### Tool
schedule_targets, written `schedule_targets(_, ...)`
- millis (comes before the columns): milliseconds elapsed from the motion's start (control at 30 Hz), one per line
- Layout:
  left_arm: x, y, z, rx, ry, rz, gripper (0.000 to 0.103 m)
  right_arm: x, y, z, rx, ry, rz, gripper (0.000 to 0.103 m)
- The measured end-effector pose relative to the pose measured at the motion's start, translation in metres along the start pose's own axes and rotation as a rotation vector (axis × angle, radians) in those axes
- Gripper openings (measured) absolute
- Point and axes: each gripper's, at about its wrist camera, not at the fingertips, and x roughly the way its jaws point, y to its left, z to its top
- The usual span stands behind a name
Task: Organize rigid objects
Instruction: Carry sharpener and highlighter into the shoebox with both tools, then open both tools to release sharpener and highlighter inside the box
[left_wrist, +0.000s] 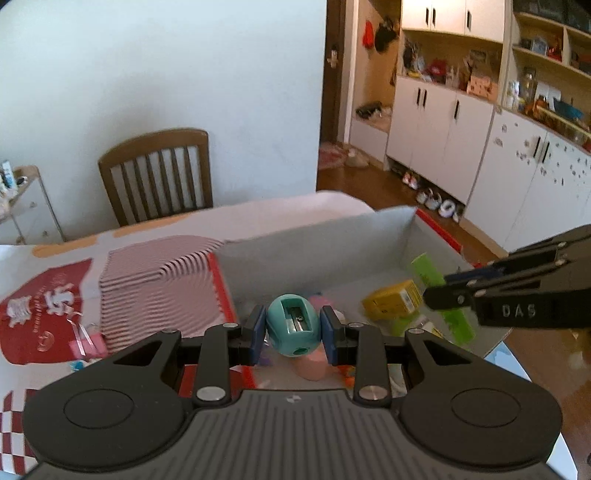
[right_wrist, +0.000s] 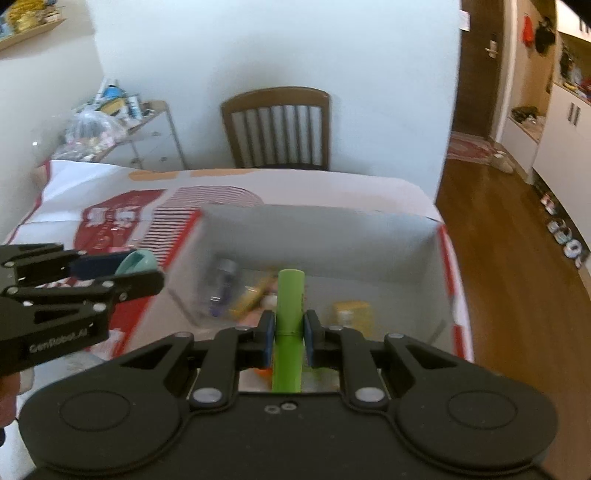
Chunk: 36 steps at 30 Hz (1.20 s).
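Teal egg-shaped sharpener (left_wrist: 293, 325) clamped in left gripper (left_wrist: 293, 330); right gripper (right_wrist: 289, 332) grips green tube (right_wrist: 289, 325).

I see a table (right_wrist: 388, 188) w/ a white cloth printed in red, striped and checked patches plus orange marks near the far edge. A cardboard box (right_wrist: 332, 229) sits directly on it, toward the right side, grey inside, red and white outside; its right wall runs close to the table edge. Left of the box, on the cloth, lies a small pink clip (left_wrist: 86, 345), just beside the striped patch. Something small and blue shows near it, too blurred for me to tell. A wooden chair (right_wrist: 279, 129) stands at the table's far side, on the wood floor (right_wrist: 495, 258).
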Motion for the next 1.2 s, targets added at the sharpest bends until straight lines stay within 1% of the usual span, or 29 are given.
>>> schedule_targets(133, 0.021, -0.015, -0.003, 0.044, 0.044, 0.007, 0.031, 0.01, -0.02, -0.006, 0.012, 0.025, -0.038, 0.015)
schedule_targets(200, 0.034, -0.021, -0.003, 0.056, 0.08, 0.0, 0.031, 0.017, -0.029, -0.008, 0.025, 0.041, -0.048, 0.015)
schedule_targets(300, 0.047, -0.034, -0.003, 0.081, 0.11, -0.001, 0.031, 0.024, -0.039, -0.01, 0.03, 0.059, -0.052, 0.015)
schedule_targets(367, 0.056, -0.041, -0.002, 0.084, 0.128, -0.007, 0.031, 0.029, -0.043, -0.012, 0.029, 0.072, -0.055, 0.015)
schedule_targets(533, 0.075, -0.055, 0.002, 0.082, 0.163, 0.007, 0.031, 0.039, -0.05, -0.017, 0.036, 0.098, -0.052, 0.015)
schedule_targets(633, 0.084, -0.061, 0.003, 0.097, 0.187, 0.012, 0.031, 0.041, -0.049, -0.021, 0.029, 0.117, -0.035, 0.015)
schedule_targets(733, 0.095, -0.061, 0.001, 0.086, 0.237, 0.025, 0.031, 0.041, -0.048, -0.024, 0.032, 0.128, -0.01, 0.015)
schedule_targets(833, 0.099, -0.056, -0.001, 0.066, 0.255, 0.045, 0.031, 0.041, -0.04, -0.023, 0.02, 0.125, 0.041, 0.015)
schedule_targets(967, 0.104, -0.05, -0.003, 0.065, 0.279, 0.072, 0.031, 0.052, -0.025, -0.018, -0.008, 0.143, 0.071, 0.015)
schedule_targets(1200, 0.113, -0.047, -0.004, 0.043, 0.33, 0.063, 0.031, 0.065, -0.021, -0.02, -0.01, 0.194, 0.075, 0.015)
